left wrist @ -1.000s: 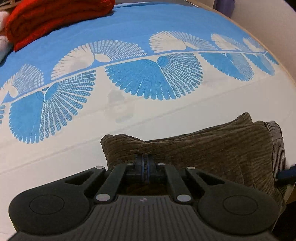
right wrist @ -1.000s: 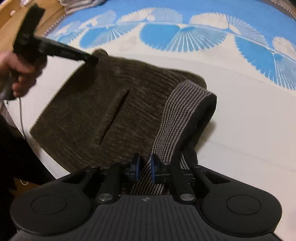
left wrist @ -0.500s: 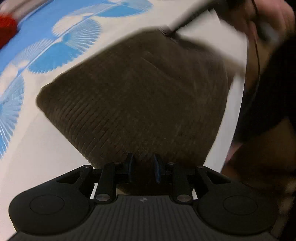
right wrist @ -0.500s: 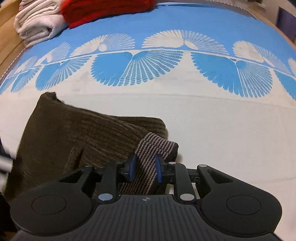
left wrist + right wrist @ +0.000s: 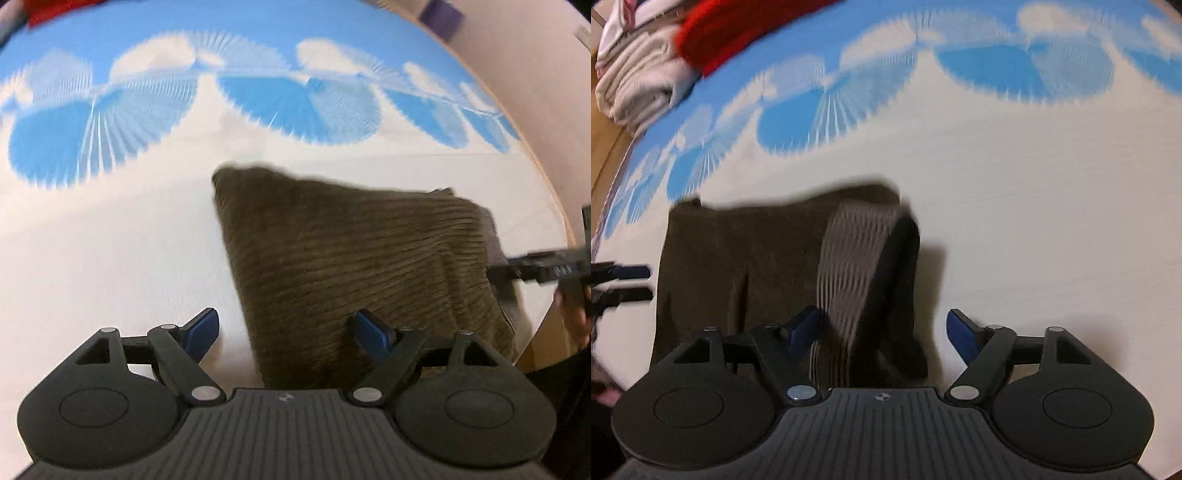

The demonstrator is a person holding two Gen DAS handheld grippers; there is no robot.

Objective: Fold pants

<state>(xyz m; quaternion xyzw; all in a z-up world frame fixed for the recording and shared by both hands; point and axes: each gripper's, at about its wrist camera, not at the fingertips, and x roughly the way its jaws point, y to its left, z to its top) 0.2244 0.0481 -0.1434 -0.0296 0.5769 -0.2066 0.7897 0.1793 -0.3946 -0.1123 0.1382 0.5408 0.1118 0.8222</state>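
Note:
Brown corduroy pants [image 5: 354,266] lie folded into a compact bundle on the white part of the bedspread. My left gripper [image 5: 286,332] hovers over the bundle's near left corner, its jaws opening wide; the cloth lies between the blue pads untouched. In the right wrist view the pants [image 5: 768,251] show a striped waistband [image 5: 853,258] turned up at their right end. My right gripper [image 5: 882,332] is above that waistband, jaws opening, the band between the pads but free. Each gripper appears at the other view's edge: right gripper [image 5: 546,266], left gripper [image 5: 624,280].
The bedspread [image 5: 110,240] is white near me with blue fan patterns farther back. A red folded garment [image 5: 738,33] and a pale folded pile [image 5: 639,77] sit at the far left corner. The bed's wooden edge [image 5: 554,206] curves along the right.
Both grippers were shut on the pants a second ago, left on the near corner, right on the waistband. Both have let go and stand wide; the bundle now rests on the bed.

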